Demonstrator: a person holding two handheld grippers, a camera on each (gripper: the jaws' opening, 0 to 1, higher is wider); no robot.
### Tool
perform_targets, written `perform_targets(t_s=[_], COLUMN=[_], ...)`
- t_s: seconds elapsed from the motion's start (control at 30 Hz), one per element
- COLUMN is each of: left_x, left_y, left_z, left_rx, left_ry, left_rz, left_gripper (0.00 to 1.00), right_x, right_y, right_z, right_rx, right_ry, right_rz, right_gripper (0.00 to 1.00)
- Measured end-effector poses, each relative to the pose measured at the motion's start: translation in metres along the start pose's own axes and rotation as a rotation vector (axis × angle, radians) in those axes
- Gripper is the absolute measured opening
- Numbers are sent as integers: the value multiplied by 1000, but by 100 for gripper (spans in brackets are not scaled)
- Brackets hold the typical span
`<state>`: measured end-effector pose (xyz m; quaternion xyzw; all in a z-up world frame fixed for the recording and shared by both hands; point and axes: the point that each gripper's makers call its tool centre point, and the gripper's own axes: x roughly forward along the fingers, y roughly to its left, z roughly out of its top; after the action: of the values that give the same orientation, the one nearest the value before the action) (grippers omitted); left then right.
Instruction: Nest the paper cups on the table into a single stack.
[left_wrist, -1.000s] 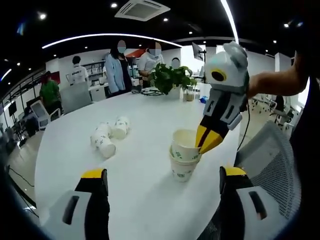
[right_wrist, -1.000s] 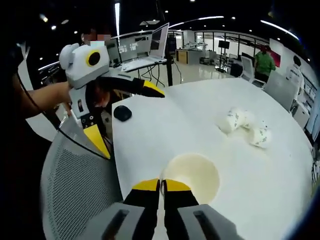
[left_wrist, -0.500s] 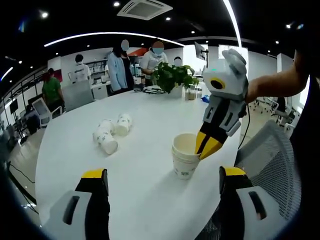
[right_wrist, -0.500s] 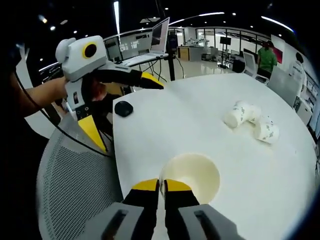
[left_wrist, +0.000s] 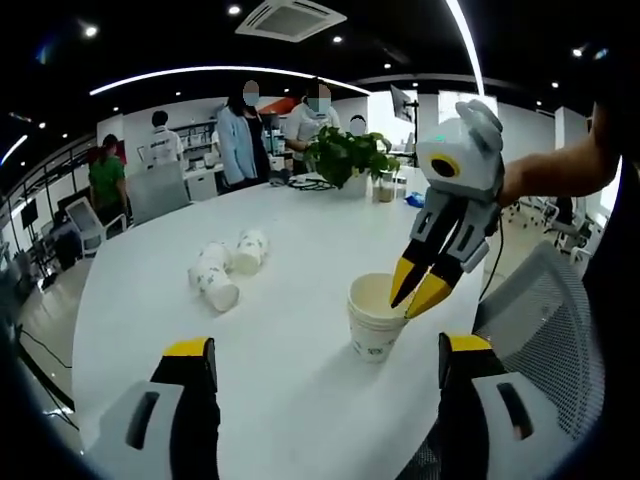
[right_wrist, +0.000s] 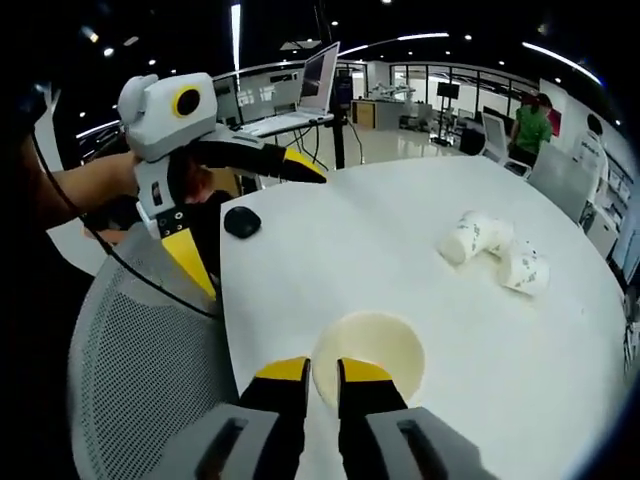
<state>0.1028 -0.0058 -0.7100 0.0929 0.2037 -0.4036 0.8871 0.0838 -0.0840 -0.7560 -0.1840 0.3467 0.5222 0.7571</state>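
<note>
A stack of nested white paper cups (left_wrist: 374, 322) stands upright near the table's edge. My right gripper (left_wrist: 406, 302) reaches down to it with its jaws parted astride the near rim. From above, the cup stack (right_wrist: 375, 345) shows its hollow mouth just beyond my right gripper (right_wrist: 322, 370), open around the rim. Three more cups (left_wrist: 222, 270) lie on their sides farther out on the white table (left_wrist: 290, 400); these lying cups (right_wrist: 495, 248) sit at the right. My left gripper (left_wrist: 325, 352) hangs wide open and holds nothing; the left gripper (right_wrist: 268, 238) hovers by the table's edge.
A grey mesh chair (right_wrist: 140, 370) stands beside the table edge, close to the stack. A black mouse (right_wrist: 240, 222) rests on the table near the left gripper. A potted plant (left_wrist: 345, 155) and several people stand at the far end. A laptop (right_wrist: 322, 75) sits behind.
My right gripper's jaws have parted and let go of the upper cup's rim. That cup has sunk fully into the lower one. The left gripper has stayed open.
</note>
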Motion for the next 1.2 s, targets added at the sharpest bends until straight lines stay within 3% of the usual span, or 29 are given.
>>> perform_targets(t_s=[0.63,1.0,1.2], left_x=[7,11,17], left_y=[8,25,32], left_z=[5,12,11], left_rx=[-1,-37,-42], left_ry=[4,-11,-9], left_rz=[19,63,68], left_gripper=[89,89,89], right_x=[-35,-45,-52], right_y=[-15,-29,-37], right_z=[12,10,12], right_rx=[70,105,156], right_ry=[-143,-225,-304], right_rz=[-109,-186,-229], right_gripper=[18,39,48])
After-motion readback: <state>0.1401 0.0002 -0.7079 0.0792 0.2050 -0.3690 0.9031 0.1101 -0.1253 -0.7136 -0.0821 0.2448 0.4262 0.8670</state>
